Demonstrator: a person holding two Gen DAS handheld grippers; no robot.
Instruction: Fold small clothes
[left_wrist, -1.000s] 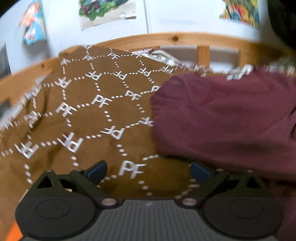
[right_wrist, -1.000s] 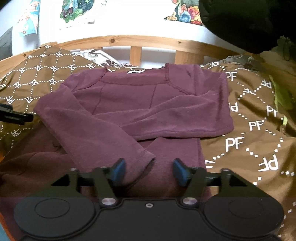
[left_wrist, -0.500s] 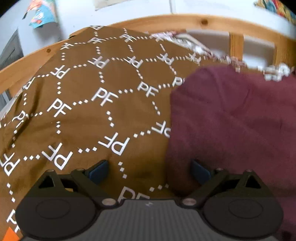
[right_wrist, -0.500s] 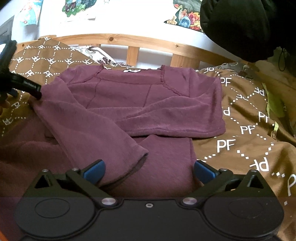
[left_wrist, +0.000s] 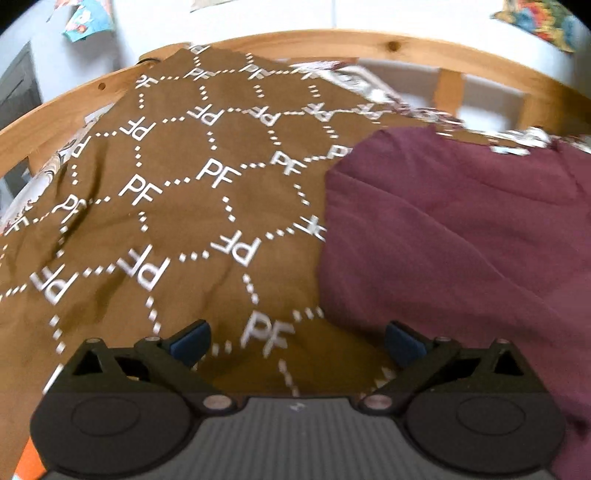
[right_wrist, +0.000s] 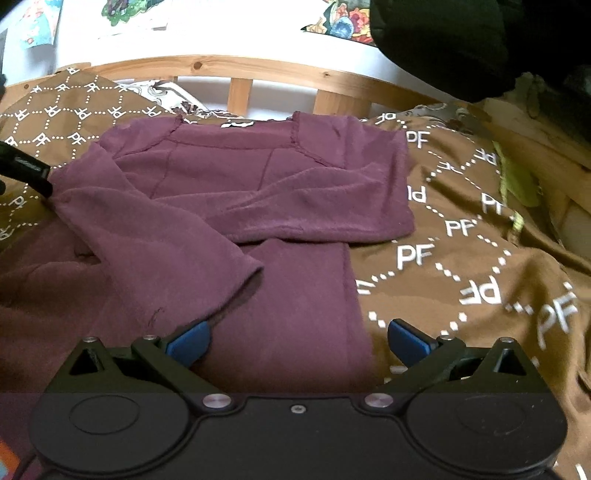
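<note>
- The maroon top (right_wrist: 258, 192) is lying spread on the brown patterned bedspread (right_wrist: 461, 236), its neckline pointing to 12 o'clock toward the wooden bed rail (right_wrist: 240, 70) and its hem running down to 6 o'clock under the right gripper (right_wrist: 297, 341).
- Both sleeves are lying folded in across the chest; the near sleeve (right_wrist: 177, 258) is running on a slant from 10 o'clock down to its cuff at about 7 o'clock, just ahead of the right gripper's left finger.
- The right gripper is sitting over the lower body of the top with its jaws spread wide and nothing between them; the garment's right edge is passing just inside its right finger.
- The left gripper (left_wrist: 295, 341) is likewise gaping wide and empty, hovering mostly over bare bedspread (left_wrist: 166, 229); the top (left_wrist: 461, 240) is lying off to its 1–3 o'clock, with the fabric edge reaching its right finger.
- Judging by this, the top's long axis is running 12 to 6, so the coming fold looks like bringing the hem up toward the neckline, and the right gripper is the nearer one to the hem.
- The left gripper would need to be shifting toward 3 o'clock to take the other hem corner.
</note>
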